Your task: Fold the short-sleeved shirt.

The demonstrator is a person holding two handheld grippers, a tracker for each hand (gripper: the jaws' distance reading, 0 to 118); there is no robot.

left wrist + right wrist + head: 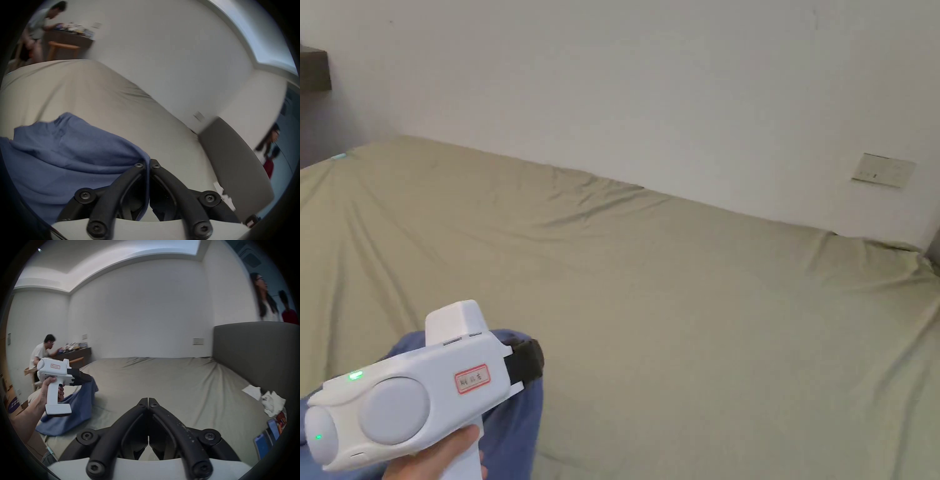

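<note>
- This is a bedroom, plain enough to be a home or a hotel room.
- A wide bed (162, 382) under a wrinkled olive-beige sheet (687, 294) takes up most of the space, with a grey padded headboard (253, 350) at one end.
- The bed stands against bare white walls (612, 81) that carry switch plates (883, 170).
- A recessed ceiling (113, 254) with a raised border runs overhead.
- A dark wall-mounted desk (76, 352) cluttered with small items stands in the corner, with a wooden chair (30, 369) beside it and a person (41, 350) sitting there.
- Two more people (266, 298) stand behind the headboard.
</note>
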